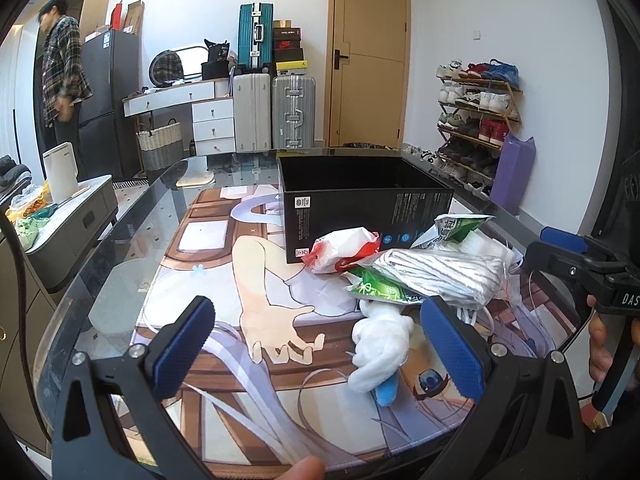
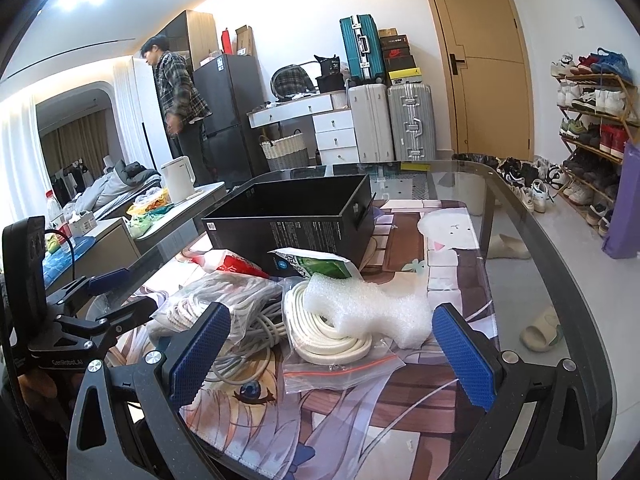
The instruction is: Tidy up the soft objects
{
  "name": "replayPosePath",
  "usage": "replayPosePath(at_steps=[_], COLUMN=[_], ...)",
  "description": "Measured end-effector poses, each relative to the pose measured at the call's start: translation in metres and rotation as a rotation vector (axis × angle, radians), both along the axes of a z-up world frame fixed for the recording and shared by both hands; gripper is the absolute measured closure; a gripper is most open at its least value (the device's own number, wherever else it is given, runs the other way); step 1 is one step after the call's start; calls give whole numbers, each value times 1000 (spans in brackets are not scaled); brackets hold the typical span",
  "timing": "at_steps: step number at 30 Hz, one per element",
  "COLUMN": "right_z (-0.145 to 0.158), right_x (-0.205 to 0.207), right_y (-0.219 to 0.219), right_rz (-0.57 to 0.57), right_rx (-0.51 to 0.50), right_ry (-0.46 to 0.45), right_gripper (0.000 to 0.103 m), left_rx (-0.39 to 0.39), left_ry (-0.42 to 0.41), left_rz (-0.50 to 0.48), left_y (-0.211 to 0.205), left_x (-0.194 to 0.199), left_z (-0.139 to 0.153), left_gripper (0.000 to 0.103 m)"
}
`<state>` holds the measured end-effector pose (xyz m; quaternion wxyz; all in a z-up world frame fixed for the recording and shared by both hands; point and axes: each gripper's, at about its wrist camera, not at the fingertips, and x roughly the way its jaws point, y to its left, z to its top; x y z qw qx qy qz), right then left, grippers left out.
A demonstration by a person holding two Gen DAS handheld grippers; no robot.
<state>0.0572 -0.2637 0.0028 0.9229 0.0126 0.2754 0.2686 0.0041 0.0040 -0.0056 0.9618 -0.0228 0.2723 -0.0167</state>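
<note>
An open black box stands on the printed mat, empty as far as I can see. In front of it lies a heap of soft things: a white plush toy with a blue part, a bagged striped cloth, a red and white bag, a green packet, white foam and a coiled white rope in a clear bag. My left gripper is open, just before the plush. My right gripper is open, in front of the rope and foam.
The mat covers a glass table with a rounded edge. Grey cable lies beside the rope bag. A person stands far left by a fridge. Suitcases, drawers, a door and a shoe rack line the back wall.
</note>
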Motion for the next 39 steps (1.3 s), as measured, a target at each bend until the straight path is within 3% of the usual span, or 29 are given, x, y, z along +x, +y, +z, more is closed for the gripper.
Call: replayPosePath(at_steps=[7, 18, 28, 37, 39], right_z=[-2, -17, -31, -37, -37], right_x=[6, 31, 64, 75, 74], right_y=[0, 1, 3, 5, 7], right_rz=[-19, -44, -80, -93, -87], right_rx=[-17, -21, 37, 51, 38], right_ry=[17, 123, 233, 273, 266], right_gripper=[1, 1, 1, 1, 12], left_rx=[-1, 16, 15, 37, 34], left_ry=[20, 57, 85, 121, 133], left_rz=[-20, -35, -28, -52, -60], left_y=[-3, -9, -7, -13, -14], left_x=[2, 8, 15, 22, 24], left_z=[-4, -14, -18, -21, -22], left_gripper=[0, 0, 0, 0, 1])
